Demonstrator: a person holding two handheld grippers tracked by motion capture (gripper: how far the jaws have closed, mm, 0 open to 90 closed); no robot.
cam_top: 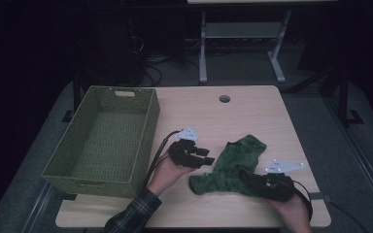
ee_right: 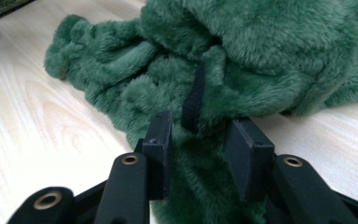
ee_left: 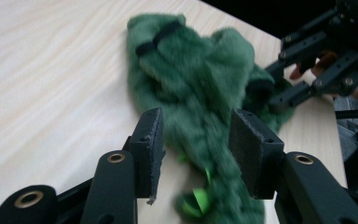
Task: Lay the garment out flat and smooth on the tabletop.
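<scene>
Table [cam_top: 252, 109]: one garment [cam_top: 230, 165], one basket [cam_top: 104, 138]

My left gripper [cam_top: 209, 156] is matte black, with a grey three-cornered plate [cam_top: 187, 134] on top and a black cable [cam_top: 159, 148] looping off at mid-frame in the high view; my plaid sleeve [cam_top: 132, 213] shows at the bottom edge. Its jaws carry square, rough black pads [ee_left: 153, 140] and brass-ringed screw holes [ee_left: 116, 157]. My right gripper [cam_top: 245, 175], lower right, is the same black with its own grey plate [cam_top: 282, 167].
</scene>
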